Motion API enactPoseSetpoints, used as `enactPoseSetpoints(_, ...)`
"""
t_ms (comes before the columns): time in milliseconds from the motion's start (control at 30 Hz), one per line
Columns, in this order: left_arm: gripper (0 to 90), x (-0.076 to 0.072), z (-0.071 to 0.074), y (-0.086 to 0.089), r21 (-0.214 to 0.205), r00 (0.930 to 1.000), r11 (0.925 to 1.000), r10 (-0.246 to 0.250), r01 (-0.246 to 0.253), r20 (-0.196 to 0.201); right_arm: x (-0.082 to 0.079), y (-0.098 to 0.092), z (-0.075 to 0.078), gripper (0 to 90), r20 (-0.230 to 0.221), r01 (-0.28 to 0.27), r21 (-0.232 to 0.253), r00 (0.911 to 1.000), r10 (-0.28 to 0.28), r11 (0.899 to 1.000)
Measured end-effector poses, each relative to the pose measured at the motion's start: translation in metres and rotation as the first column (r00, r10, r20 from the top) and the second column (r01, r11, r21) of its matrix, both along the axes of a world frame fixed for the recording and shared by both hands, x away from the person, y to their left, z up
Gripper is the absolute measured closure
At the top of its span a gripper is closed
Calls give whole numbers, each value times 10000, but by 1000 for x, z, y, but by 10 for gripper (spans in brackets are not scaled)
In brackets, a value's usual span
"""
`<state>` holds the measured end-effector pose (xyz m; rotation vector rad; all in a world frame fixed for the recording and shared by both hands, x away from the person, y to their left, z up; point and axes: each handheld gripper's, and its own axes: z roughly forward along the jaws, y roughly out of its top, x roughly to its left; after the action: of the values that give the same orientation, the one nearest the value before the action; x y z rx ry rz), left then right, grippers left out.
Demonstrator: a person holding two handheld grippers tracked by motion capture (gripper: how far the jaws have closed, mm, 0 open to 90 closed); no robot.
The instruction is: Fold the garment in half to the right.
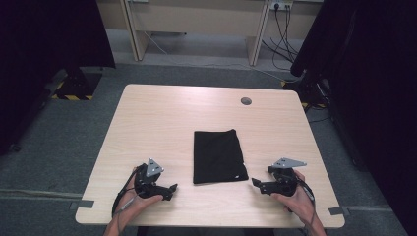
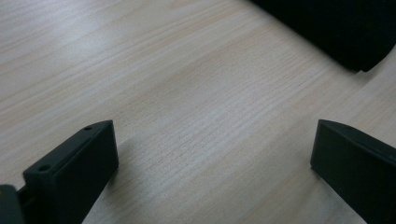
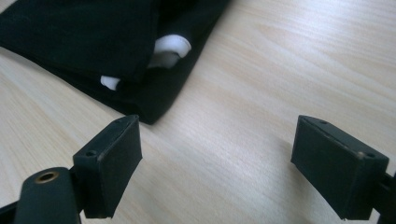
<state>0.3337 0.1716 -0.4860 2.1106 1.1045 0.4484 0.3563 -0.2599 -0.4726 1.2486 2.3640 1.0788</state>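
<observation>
A folded black cloth [image 1: 218,156] lies flat at the middle of the light wooden table [image 1: 162,115]. In the right gripper view its near corner [image 3: 154,100] shows a bit of white fabric between the folds. My left gripper [image 1: 173,188] rests low on the table to the cloth's left, jaws wide apart over bare wood [image 2: 212,149], with the cloth's corner [image 2: 359,51] ahead. To the right of the cloth my right gripper [image 1: 254,182] is open too, nothing between its jaws [image 3: 217,163], and the cloth's corner lies just in front of one jaw.
A round grey cable port [image 1: 246,101] sits in the table near its far edge. Dark curtains [image 1: 44,44] hang at both sides, and a wooden desk frame [image 1: 196,29] with cables stands beyond. Grey carpet [image 1: 59,132] surrounds the table.
</observation>
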Motion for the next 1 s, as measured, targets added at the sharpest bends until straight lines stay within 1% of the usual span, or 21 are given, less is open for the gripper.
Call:
enactPoseSetpoints(100,0,0,0,0,-2,10000,10000,2,-2,0,-2,-2,-3,164,-6,100,-127,9999,-100,9999)
enactPoseSetpoints(200,0,0,0,0,-3,10000,10000,-1,1,-1,-4,-2,-3,164,101,87,-196,9999,-85,9998)
enactPoseSetpoints(467,0,0,0,0,0,10000,10000,3,-3,1,-12,-2,-5,140,464,38,-996,9989,8,9950)
enactPoseSetpoints(667,0,0,0,0,-5,10000,10000,5,-5,2,-18,-6,-5,136,452,103,-1051,9990,-55,9944)
enactPoseSetpoints(1000,0,-1,0,0,-19,10000,10000,14,-14,7,-27,-12,-6,134,551,210,-965,9984,-157,9951)
